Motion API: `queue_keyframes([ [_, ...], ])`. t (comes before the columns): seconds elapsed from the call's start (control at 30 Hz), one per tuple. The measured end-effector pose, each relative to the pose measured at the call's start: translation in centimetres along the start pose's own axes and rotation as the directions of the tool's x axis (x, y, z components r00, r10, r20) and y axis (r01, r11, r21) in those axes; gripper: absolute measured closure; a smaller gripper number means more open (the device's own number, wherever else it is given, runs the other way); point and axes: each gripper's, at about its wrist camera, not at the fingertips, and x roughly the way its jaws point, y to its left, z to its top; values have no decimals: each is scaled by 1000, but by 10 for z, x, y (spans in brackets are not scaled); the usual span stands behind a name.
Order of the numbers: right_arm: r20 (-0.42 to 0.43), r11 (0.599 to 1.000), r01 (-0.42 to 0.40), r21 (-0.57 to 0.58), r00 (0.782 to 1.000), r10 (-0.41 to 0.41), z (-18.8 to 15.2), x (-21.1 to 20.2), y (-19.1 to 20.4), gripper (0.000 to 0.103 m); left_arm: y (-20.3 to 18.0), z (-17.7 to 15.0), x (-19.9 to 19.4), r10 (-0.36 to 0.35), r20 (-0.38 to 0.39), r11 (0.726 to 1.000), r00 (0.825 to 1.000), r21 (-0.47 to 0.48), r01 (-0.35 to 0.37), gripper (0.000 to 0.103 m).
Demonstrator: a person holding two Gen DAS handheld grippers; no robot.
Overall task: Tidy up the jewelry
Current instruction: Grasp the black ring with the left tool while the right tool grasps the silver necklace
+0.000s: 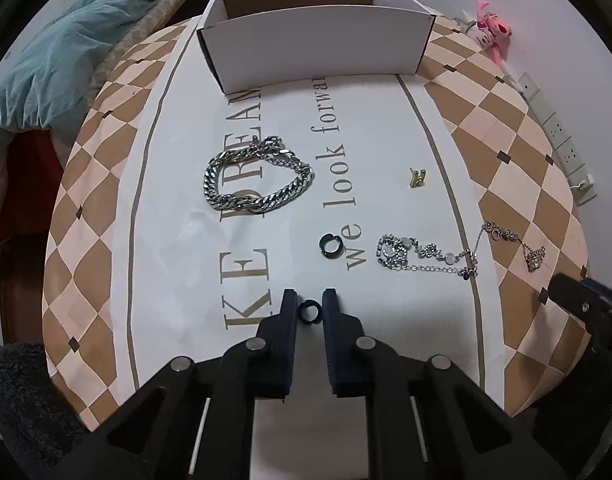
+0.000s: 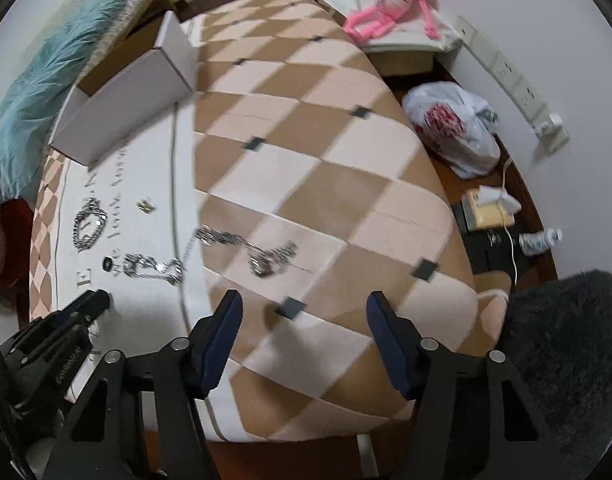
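Note:
My left gripper is shut on a small black ring, held between its fingertips low over the table. A second black ring lies just ahead on the white cloth. A thick silver chain bracelet lies further ahead to the left, a small gold earring to the right, and a rhinestone chain piece at the right. An open white box stands at the far edge. My right gripper is open and empty above the checkered cloth, near the rhinestone chain.
The table carries a checkered cloth with a white lettered centre. A pink plush toy, a plastic bag, a bottle and wall sockets are to the right. Teal bedding lies to the left.

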Motion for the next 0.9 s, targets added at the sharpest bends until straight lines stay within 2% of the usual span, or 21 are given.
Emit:
queue_keyframes([
  [0.13,24,998,3,-56,1000,-2,5,4,18,50,11,0,-1,1,-7,1000,1000,-27,-1,93],
  [0.23,18,994,38,-98,999,-36,8,18,29,64,20,1,-1,1,-9,999,1000,-48,-1,93],
  [0.27,8,993,53,-108,999,-53,7,23,31,74,22,1,-2,3,-9,999,1000,-52,-3,93],
  [0.3,41,989,76,-123,997,-71,6,22,34,92,23,0,-3,3,-9,999,1000,-54,-4,93],
  [0.37,48,988,88,-129,995,-82,6,25,35,93,25,0,-5,2,-7,998,1000,-60,-2,93],
  [0.5,57,997,21,-80,998,-16,8,17,26,93,30,3,-14,-11,3,998,1000,-67,11,93],
  [0.63,88,996,-79,-40,993,83,17,-13,20,93,34,8,-31,-34,24,996,999,-76,36,93],
  [0.9,171,979,-188,-78,965,199,37,-78,37,93,47,32,-70,-89,94,990,992,-99,99,93],
])
